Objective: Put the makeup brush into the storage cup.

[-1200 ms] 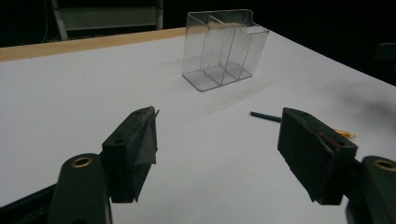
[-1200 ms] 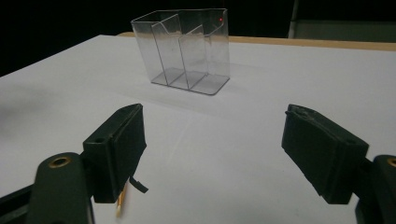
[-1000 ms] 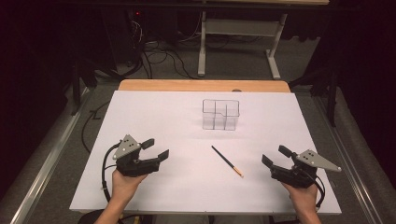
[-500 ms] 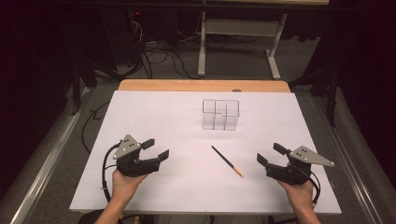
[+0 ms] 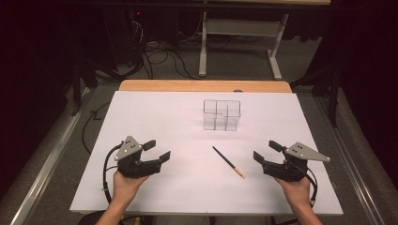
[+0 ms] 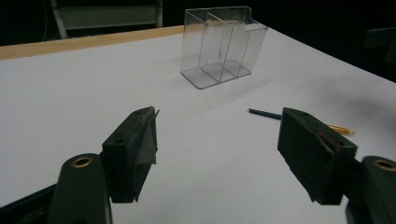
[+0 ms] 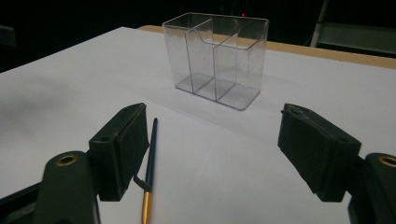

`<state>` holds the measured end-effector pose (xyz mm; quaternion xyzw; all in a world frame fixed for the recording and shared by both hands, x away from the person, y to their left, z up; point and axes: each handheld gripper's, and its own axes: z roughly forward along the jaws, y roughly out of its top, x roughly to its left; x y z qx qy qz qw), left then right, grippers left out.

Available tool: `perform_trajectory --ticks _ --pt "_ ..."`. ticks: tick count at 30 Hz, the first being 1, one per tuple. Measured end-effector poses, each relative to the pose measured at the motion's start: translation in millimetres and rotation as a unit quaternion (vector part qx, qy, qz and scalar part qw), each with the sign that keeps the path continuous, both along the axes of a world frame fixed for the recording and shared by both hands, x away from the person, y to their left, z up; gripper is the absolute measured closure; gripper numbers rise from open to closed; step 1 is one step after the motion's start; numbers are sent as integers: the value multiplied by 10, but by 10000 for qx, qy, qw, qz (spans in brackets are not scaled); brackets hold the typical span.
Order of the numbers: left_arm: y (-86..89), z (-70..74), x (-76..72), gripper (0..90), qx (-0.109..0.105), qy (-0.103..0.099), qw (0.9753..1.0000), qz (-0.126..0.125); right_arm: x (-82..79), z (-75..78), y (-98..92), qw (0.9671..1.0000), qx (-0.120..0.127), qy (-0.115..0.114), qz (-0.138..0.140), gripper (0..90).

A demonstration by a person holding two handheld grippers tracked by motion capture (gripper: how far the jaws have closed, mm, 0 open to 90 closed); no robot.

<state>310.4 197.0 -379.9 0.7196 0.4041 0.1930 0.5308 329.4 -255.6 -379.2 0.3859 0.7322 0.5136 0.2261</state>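
**Pen flat on white sheet, both tongs wide open**

Pen (image 5: pixel 228 161) lying flat on the sheet, near-centre, slanted from far-left to near-right. Slim and straight: dark blue-black barrel, short golden-orange end toward the near right. Between the two tongs, closer to the right one, touched by neither. In the right gripper view, pen (image 7: pixel 150 163) just beside the inner edge of one black jaw, golden end nearest the camera. In the left gripper view, pen (image 6: pixel 299 121) partly hidden behind one jaw, dark tip and orange end showing on either side.

Right gripper (image 5: pixel 268 152) at near right, held from below by a hand (image 5: pixel 293 187), jaws spread wide with nothing between them. Blocky matt black jaws, flat inner faces, grey three-cornered plate on top, cable trailing toward the wrist.

Left gripper (image 5: pixel 156 151) at near left, well apart from the pen, likewise gaping and holding nothing, gripped by the other hand (image 5: pixel 124 185). Same matt black build, brass-coloured rivets at the jaw roots in its own view.

Clear plastic organizer (image 5: pixel 221 115) farther back, centre, upright on the sheet, apart from the pen. Boxy, glossy, see-through walls, inner dividers forming compartments, nothing inside.

White sheet (image 5: pixel 155 112), smooth and matt, over a table with pale wooden edge (image 5: pixel 187 85) showing along the far side.
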Motion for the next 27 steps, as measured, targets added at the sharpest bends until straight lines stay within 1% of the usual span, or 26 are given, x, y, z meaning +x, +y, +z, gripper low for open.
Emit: perform_trajectory --ticks 4,6,10,12,14,19,27 --pt "5 -4 12 288 -7 27 10000 8 25 3 37 10000 1 22 36 264" --pt "1 -2 6 288 9 13 10000 -6 38 8 59 10000 -39 -1 50 264" --pt "0 2 -6 289 5 -10 10000 -9 54 16 117 10000 -25 6 93 264" --pt "3 0 2 289 -11 11 10000 -1 63 22 152 9999 -12 5 127 264" --pt "1 -4 7 289 19 22 10000 -11 81 25 185 9999 -29 -2 156 264" --pt "-8 -1 -2 289 33 1 10000 -31 133 19 283 9997 -65 14 237 264" --pt "-20 -4 1 289 25 5 10000 -42 164 26 357 9996 -28 25 270 265"
